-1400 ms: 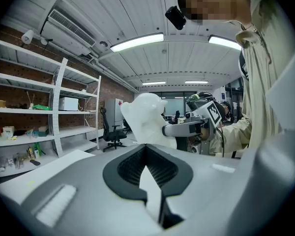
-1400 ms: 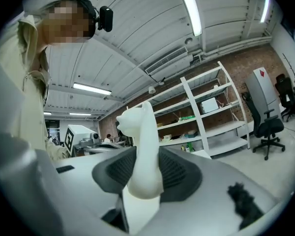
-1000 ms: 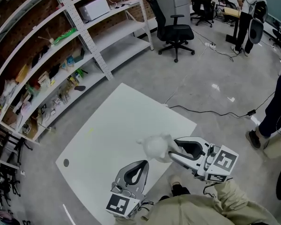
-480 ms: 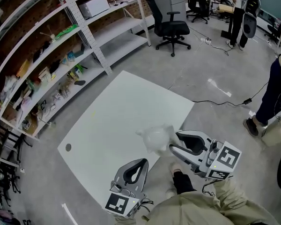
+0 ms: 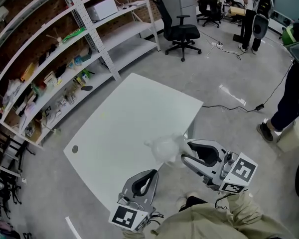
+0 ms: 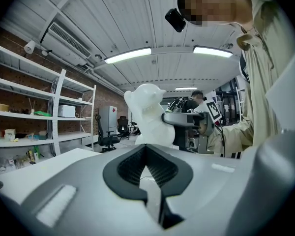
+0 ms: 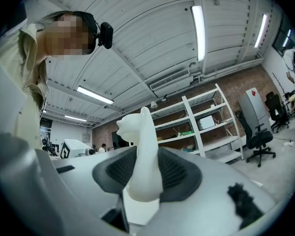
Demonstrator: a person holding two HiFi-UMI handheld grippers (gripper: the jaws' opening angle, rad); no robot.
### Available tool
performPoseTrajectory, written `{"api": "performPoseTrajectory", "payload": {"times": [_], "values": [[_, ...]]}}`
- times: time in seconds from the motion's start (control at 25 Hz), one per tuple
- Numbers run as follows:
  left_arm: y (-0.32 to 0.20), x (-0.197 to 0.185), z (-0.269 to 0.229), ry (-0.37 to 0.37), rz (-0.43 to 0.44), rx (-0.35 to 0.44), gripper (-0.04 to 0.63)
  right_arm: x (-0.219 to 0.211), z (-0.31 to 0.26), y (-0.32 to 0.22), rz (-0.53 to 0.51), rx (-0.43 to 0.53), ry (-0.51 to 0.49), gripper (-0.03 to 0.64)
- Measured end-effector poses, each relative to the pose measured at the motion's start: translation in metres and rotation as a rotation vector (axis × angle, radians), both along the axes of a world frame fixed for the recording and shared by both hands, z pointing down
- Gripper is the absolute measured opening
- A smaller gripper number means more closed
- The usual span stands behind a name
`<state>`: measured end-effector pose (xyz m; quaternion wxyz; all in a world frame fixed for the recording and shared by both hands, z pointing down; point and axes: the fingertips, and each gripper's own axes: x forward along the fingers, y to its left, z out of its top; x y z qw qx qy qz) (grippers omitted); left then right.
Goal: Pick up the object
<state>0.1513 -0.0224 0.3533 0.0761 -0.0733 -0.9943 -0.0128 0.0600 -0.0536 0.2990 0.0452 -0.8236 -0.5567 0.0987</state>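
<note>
Right tongs (image 5: 183,151) clamped on white glossy plastic animal figurine (image 7: 143,156). Ribbed dark pads (image 7: 119,171) press its narrow flanks, head poking past tips. Left tongs (image 5: 151,173) closed, nothing between, low and just beside right tongs. Figurine sits at right tongs' tips, over near edge of white table (image 5: 124,118); whether clear of surface, cannot tell.

Risk: smooth curved body twists or slides out if squeeze eases or tongs tilt. Slip here likely means fall past table edge to grey concrete floor (image 5: 224,73).

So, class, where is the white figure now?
Head view, lower centre: the white figure is gripped by the right gripper, at the near right edge of the table.
</note>
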Motion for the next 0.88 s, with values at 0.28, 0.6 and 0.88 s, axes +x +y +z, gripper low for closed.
{"api": "performPoseTrajectory", "payload": {"times": [0.28,0.6,0.88], "values": [[0.000,-0.008,0.000,0.005,0.015,-0.011,0.006,-0.003,-0.001,0.000,0.001,-0.010,-0.006,0.147],[0.006,-0.017,0.006,-0.014,0.038,-0.031,0.006,-0.007,0.000,0.002,0.021,-0.032,-0.005,0.140],[0.004,-0.031,-0.002,-0.004,0.049,-0.022,0.006,-0.016,-0.007,0.002,0.022,-0.039,-0.008,0.135]]}}
